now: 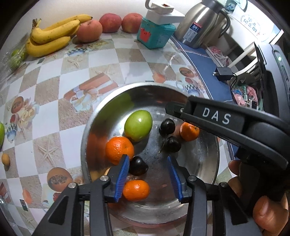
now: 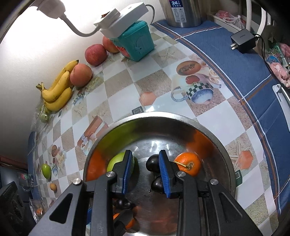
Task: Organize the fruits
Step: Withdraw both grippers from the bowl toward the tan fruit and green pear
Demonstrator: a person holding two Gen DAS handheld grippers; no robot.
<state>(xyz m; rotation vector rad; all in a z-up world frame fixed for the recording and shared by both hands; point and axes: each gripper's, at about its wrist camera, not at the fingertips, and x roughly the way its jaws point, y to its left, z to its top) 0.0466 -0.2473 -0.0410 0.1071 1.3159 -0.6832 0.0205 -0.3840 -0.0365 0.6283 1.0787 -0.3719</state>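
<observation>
Both grippers hang over a steel bowl (image 1: 208,156) that sits on the counter (image 1: 54,112) near its blue-bordered edge. The left gripper (image 1: 148,178) has its blue pads spread apart with nothing between them; one pad sits just beside a dark plum (image 1: 138,166) and above an orange (image 1: 136,190). The right gripper (image 2: 145,175) is likewise spread and empty, with a green fruit (image 2: 116,163) behind one pad and two dark plums (image 2: 152,164) partly hidden behind the other. Another orange (image 2: 188,166) with a stem lies just past them, and a third orange (image 1: 118,151) rests against the bowl's wall.

Along the counter's far edge by the wall lie bananas (image 1: 50,36), three apples (image 1: 89,30) and a teal box (image 1: 154,35) with a white power strip (image 1: 163,12) on top. A steel kettle (image 1: 201,23) stands on the blue border, a black charger (image 2: 243,40) farther along it. A second green fruit (image 2: 46,170) and a small yellow fruit (image 2: 53,186) lie well apart from the bowl.
</observation>
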